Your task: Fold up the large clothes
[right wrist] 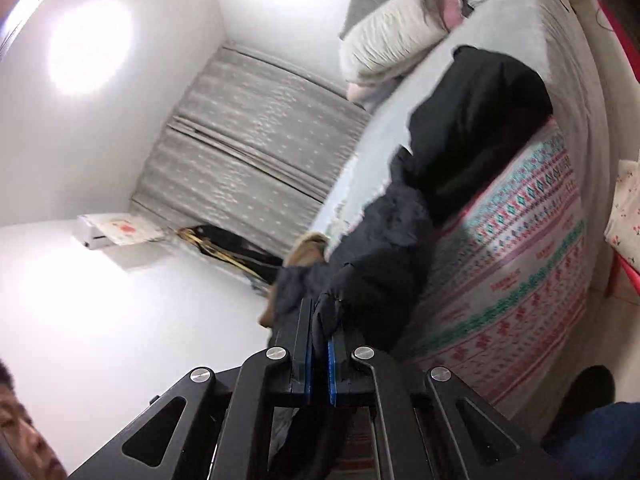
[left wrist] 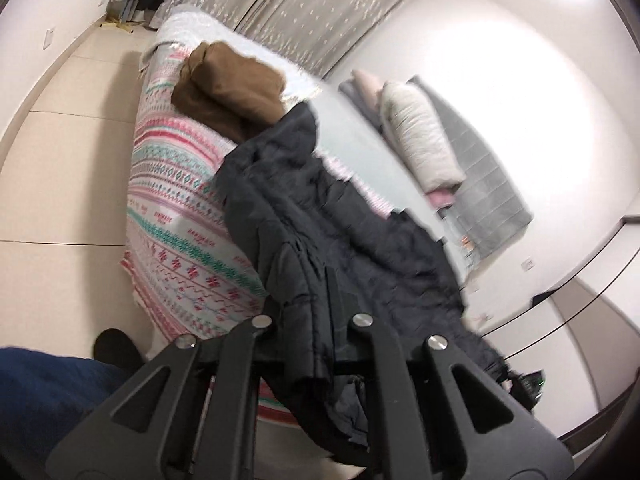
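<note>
A large dark quilted jacket (left wrist: 320, 224) hangs stretched from both grippers over the bed's near edge, its far end resting on the bed. It also shows in the right wrist view (right wrist: 404, 240). My left gripper (left wrist: 312, 304) is shut on the jacket's edge; cloth drapes over and hides its fingertips. My right gripper (right wrist: 320, 312) is shut on another part of the jacket, with cloth pinched between the blue-padded fingers (right wrist: 331, 356). A folded brown garment (left wrist: 232, 88) lies on the bed beyond the jacket.
The bed (left wrist: 180, 216) has a pink and green patterned cover and a pale sheet. Pillows (left wrist: 420, 136) and a grey blanket (left wrist: 484, 184) lie at its head. Curtains (left wrist: 304, 4) hang behind. Tiled floor (left wrist: 68, 152) lies to the left. My blue-clad leg (left wrist: 44, 400) is near.
</note>
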A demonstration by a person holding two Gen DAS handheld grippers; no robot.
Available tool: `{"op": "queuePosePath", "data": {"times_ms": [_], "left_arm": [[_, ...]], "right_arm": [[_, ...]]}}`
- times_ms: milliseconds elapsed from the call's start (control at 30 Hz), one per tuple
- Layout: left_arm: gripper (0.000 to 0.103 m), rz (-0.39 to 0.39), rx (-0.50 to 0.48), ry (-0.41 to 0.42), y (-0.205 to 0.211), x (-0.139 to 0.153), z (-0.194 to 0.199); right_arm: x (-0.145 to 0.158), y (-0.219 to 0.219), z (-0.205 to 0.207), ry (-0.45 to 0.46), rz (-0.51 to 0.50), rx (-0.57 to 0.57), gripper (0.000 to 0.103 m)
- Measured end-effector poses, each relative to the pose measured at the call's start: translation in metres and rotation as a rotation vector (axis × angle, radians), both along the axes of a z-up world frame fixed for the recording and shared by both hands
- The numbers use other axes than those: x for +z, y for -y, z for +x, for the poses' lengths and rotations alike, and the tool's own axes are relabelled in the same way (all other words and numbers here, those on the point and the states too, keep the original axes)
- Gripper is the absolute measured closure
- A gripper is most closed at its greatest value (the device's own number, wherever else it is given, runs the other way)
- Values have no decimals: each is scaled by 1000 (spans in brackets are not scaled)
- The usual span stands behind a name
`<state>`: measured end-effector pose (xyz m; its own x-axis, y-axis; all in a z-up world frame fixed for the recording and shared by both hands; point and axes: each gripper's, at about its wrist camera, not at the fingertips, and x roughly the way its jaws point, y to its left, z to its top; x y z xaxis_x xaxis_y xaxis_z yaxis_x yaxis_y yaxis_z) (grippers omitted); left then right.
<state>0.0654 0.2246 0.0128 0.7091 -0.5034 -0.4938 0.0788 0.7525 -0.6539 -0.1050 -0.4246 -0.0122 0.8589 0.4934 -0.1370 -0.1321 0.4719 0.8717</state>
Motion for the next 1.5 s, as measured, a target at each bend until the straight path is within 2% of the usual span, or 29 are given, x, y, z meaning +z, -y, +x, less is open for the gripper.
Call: {"op": "queuePosePath", "data": {"times_ms": [67,167,300,433,533,633,667,833,967,1000,1067,1133,1167,1233,1267,1333,1400,1500], "left_arm": [[92,-46,-1,47,-6,17,-15],[92,-76,14,134,-14,45,-34],[92,-87,67,180,-26,60,-41],[92,-62,106,174,-25,61,-20],[92,-38,116,148,-20,62,20],[92,-38,153,46,-18,53,80],[91,-47,175,-12,-18,46,109],[89,-31,259,-175,-11,2,226],[87,103,257,-270,14,-44,292],[82,123,253,-285,16,-57,301],[76,96,267,-320,12,-86,310],[74,-7,264,-451,7,-110,319],[70,-51,248,-463,4,-110,319],[62,-47,230,-390,-1,-91,318],[59,-37,221,-365,-2,-81,315],[51,-66,216,-345,-6,-70,313],[38,-96,238,-317,-10,-63,314],[37,-73,268,-298,-12,-59,323]], "right_arm": [[15,0,-14,46,1,-2,99],[48,-5,-34,123,-49,-22,99],[85,-5,-50,228,-63,-39,99],[104,-3,-32,258,-55,-32,99],[112,-2,-1,240,-45,-29,99],[114,3,50,178,-24,-54,99],[113,4,71,142,-19,-66,99],[95,7,188,-70,-45,-134,99],[66,1,271,-245,-167,-184,99],[55,-2,292,-287,-206,-182,99],[25,-7,323,-349,-242,-150,95],[-9,-2,343,-456,-197,-122,92],[-25,5,349,-515,-127,-109,92],[-36,18,353,-529,-42,-94,90],[-35,22,354,-519,-38,-95,90],[-34,30,350,-504,-24,-101,86],[-31,37,350,-478,-8,-132,83],[-19,41,354,-445,-13,-188,76]]}}
